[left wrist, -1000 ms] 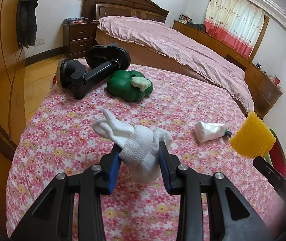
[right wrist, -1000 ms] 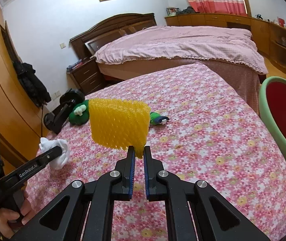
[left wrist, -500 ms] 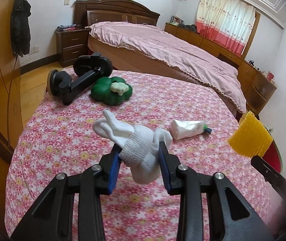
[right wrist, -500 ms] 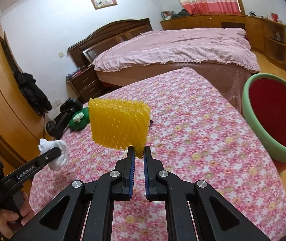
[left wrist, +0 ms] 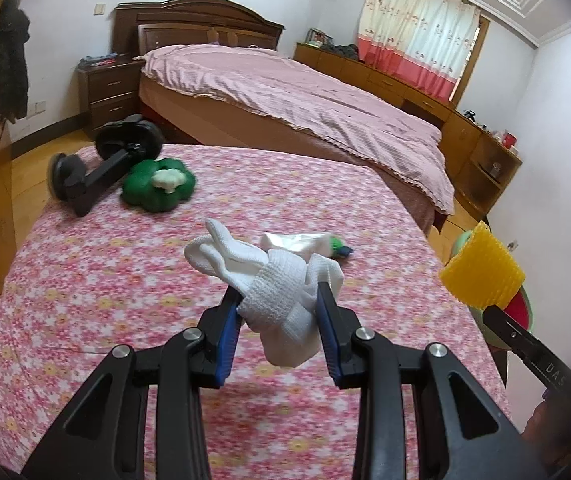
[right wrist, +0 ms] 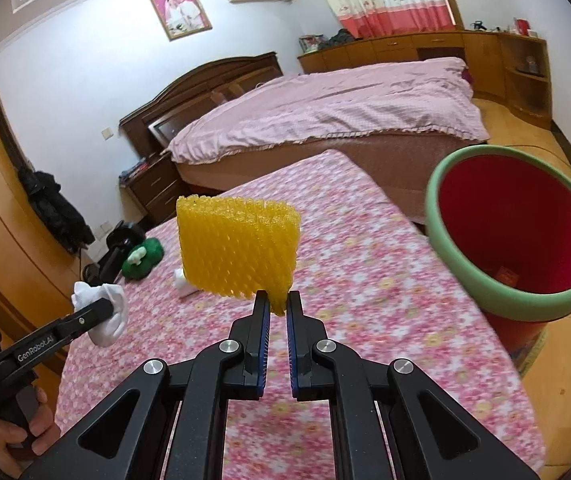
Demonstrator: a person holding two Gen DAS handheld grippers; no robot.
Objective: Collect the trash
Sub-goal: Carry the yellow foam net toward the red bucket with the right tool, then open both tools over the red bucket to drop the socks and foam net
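Only the right wrist view showed the whole red bin (right wrist: 517,240) with its green rim, standing beside the flowered tabletop (right wrist: 365,280). There the right gripper (right wrist: 277,308) had its jaws pinched nearly closed on the yellow foam net (right wrist: 241,250). The left wrist view showed the left gripper (left wrist: 279,300) clamped on a white sock bundle (left wrist: 281,292) above the tabletop, a white tube (left wrist: 301,242) lying beyond.

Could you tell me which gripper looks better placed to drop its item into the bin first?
Probably the right. The right gripper, shut on the yellow foam net, has the red bin open just beside it. The left gripper, shut on the white sock, sits farther from the bin across the floral table.
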